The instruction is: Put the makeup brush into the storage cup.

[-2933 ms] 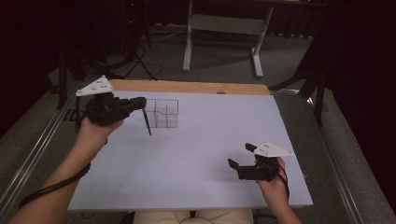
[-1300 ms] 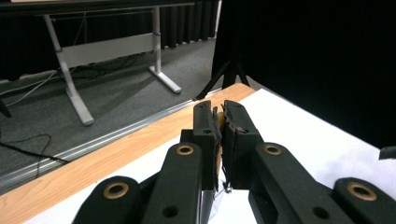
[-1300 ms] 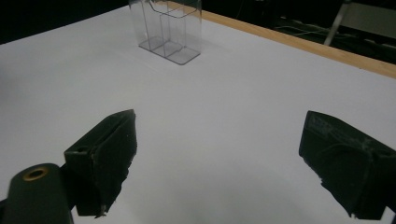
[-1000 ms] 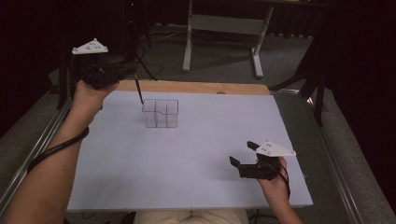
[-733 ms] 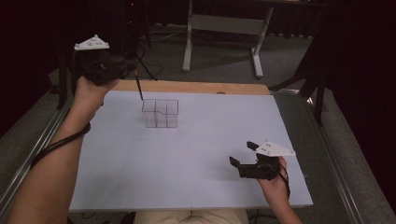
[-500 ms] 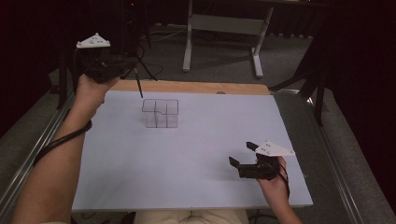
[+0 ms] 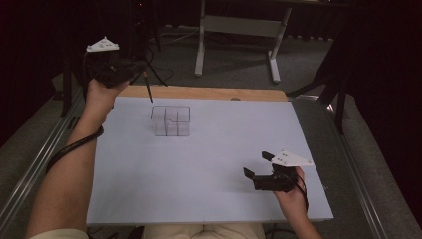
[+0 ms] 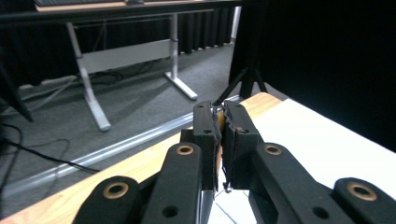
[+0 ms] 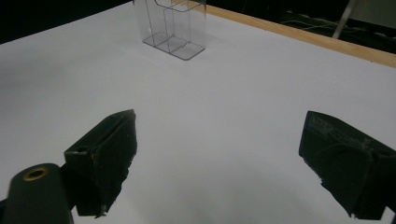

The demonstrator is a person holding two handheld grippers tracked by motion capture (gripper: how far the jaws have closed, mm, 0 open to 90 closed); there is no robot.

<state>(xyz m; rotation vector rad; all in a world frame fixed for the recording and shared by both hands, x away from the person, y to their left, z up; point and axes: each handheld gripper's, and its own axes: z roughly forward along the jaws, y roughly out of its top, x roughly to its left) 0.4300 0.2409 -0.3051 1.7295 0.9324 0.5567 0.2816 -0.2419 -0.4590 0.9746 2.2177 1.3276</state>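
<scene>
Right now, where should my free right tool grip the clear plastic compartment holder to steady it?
Probably its right-hand outer wall, from above: the clear plastic compartment holder stands upright with open tops and thin walls, so one jaw drops inside a cell, one outside. That side faces the open right tool and keeps clear of the thin dark stick in the left tool.

A white tabletop (image 7: 209, 169) edged in pale wood at twelve o'clock carries a clear plastic box (image 7: 171, 121). Both grippers, left (image 7: 130, 69) and right (image 7: 259, 170), are black with white top plates; a thin dark stick (image 7: 148, 89) hangs at eleven o'clock.
</scene>
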